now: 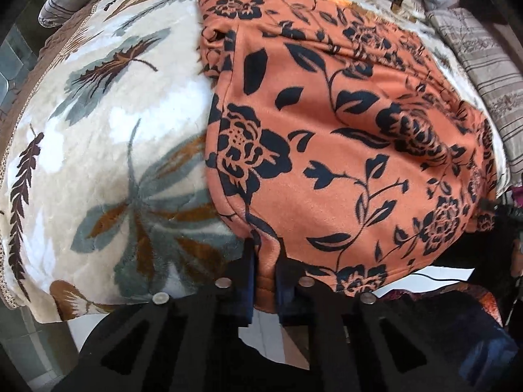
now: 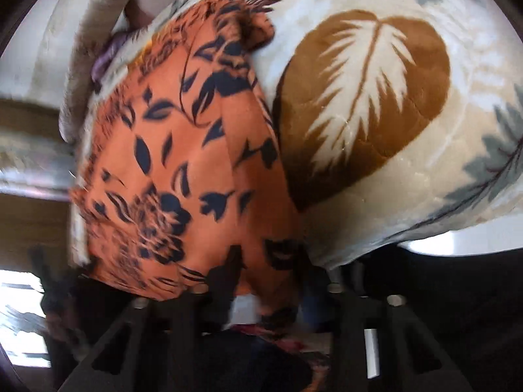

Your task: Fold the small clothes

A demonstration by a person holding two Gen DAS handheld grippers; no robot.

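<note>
Here the left gripper (image 1: pixel 264 277) pinches the orange cloth's (image 1: pixel 327 150) 6 o'clock hem; the right gripper (image 2: pixel 271 294), blurred, clamps narrow on its corner over the blanket (image 2: pixel 408 170).

Bedding I worked over: cream plush blanket (image 1: pixel 98 150) with grey and brown leaves; striped pillow (image 1: pixel 483 75) (another at the far corner); tiled floor (image 1: pixel 13 65); daylight.
</note>
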